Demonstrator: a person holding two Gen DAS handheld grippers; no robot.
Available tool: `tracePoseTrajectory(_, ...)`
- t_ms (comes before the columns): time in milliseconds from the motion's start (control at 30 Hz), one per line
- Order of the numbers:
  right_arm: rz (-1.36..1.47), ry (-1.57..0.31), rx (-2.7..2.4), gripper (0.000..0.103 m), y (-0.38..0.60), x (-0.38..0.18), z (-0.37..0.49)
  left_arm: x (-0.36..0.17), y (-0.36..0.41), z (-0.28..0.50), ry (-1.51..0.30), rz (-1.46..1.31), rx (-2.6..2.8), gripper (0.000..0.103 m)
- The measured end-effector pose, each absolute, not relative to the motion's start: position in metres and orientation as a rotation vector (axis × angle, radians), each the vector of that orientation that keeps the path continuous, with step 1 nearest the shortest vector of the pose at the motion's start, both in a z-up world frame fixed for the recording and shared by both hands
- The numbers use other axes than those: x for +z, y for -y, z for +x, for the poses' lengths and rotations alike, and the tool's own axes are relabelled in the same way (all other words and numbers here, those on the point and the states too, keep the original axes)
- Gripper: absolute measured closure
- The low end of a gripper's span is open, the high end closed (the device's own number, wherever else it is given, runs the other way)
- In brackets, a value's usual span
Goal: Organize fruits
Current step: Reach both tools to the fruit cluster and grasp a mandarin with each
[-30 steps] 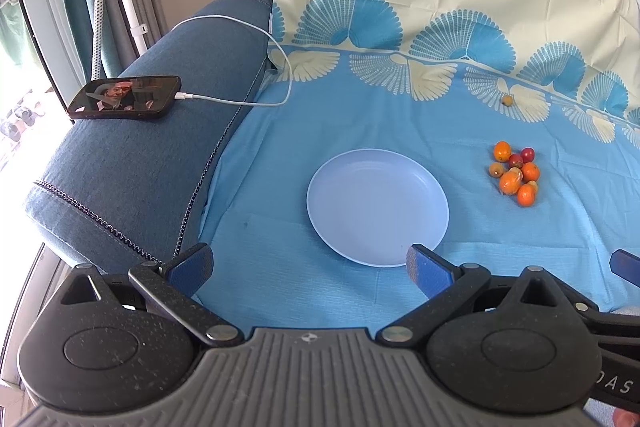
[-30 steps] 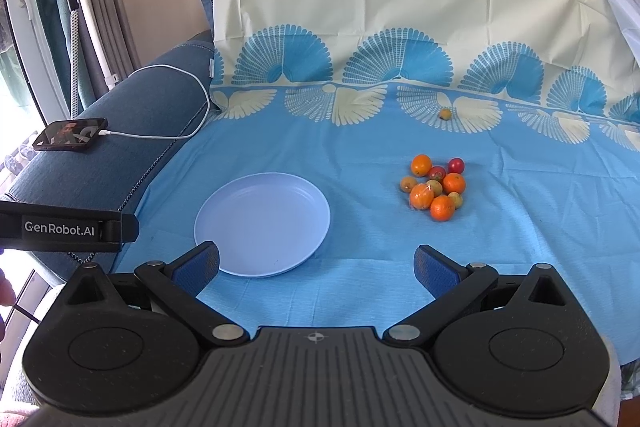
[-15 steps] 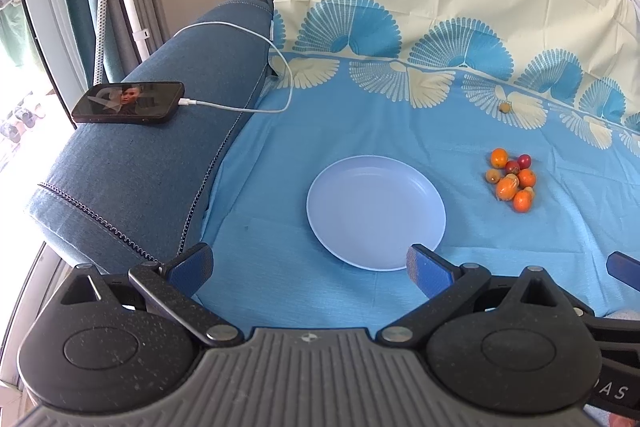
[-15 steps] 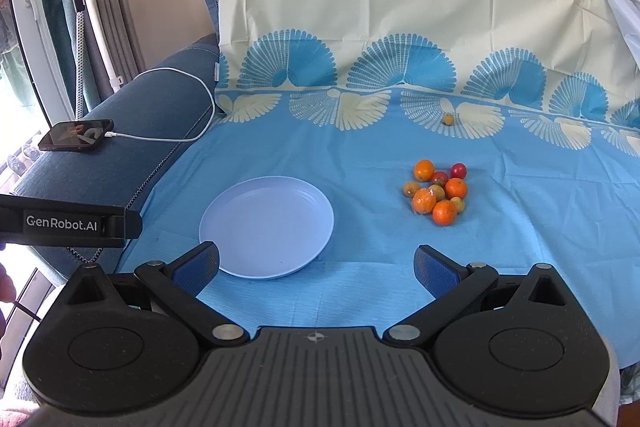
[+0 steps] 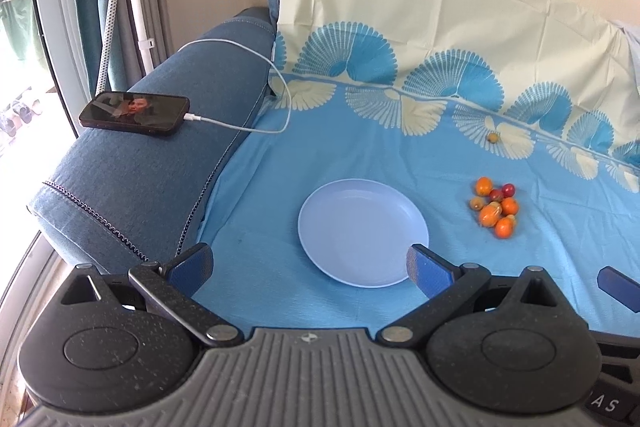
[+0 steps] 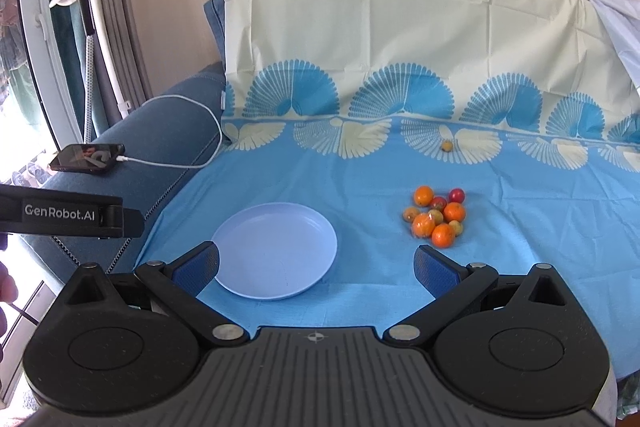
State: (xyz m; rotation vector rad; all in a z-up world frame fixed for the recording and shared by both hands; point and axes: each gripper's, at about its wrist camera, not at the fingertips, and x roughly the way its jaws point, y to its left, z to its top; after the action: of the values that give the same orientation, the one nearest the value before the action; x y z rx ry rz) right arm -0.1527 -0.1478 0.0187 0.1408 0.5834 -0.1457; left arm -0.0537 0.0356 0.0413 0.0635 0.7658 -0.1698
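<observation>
Nearest the lens in the left wrist view, the left gripper [image 5: 310,269] stands with its jaws spread wide and nothing between them, its blue pads hovering over the near edge of the cloth. The right gripper [image 6: 316,265] shows the same in its own view: jaws wide apart, holding nothing. Just beyond the left gripper's pads, at about 12 o'clock, lies an empty pale blue plate [image 5: 362,231] flat on the blue patterned cloth [image 5: 360,155] that covers the sofa seat; in the right wrist view the same plate [image 6: 276,249] sits at about 11 o'clock, its near rim partly behind the gripper's left pad. Farther out, at about 1 o'clock in both views, a tight cluster of small fruits [image 6: 436,217] rests on the cloth, well apart from the plate: several orange ones, two red ones at the far side and a few yellowish ones, all touching or nearly touching. Beyond the cluster, at about 1 o'clock near the cloth's fan-patterned border, a single small yellowish fruit [image 6: 447,145] lies alone. At about 10 o'clock, a dark phone [image 5: 134,113] lies flat on the blue sofa armrest [image 5: 132,179], with a white cable [image 5: 256,59] plugged into it and looping toward the seat. At the far left of the right wrist view, the left gripper's black body juts in at about 9 o'clock.
</observation>
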Motion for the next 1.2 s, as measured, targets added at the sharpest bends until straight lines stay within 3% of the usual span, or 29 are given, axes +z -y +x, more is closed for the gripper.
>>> tracePoseTrajectory(200, 0.141, -0.496, -0.209, 0.000, 0.158, 0.028, -0.167, 0.051, -0.026, -0.065, -0.742, 0.066, -0.205, 0.000)
tracePoseTrajectory(567, 0.204, -0.538, -0.305, 0.000, 0.215, 0.006, -0.172, 0.038, 0.027, -0.052, -0.787, 0.149, -0.256, 0.000)
tracePoseTrajectory(833, 0.282, -0.616, -0.444, 0.000, 0.274, -0.046, -0.141, 0.012, 0.078, -0.003, -0.864, 0.210, -0.262, 0.000)
tracePoseTrajectory(1200, 0.184, -0.675, -0.436, 0.001, 0.343, -0.138, -0.048, -0.038, 0.170, 0.074, -0.921, 0.292, -0.301, 0.000)
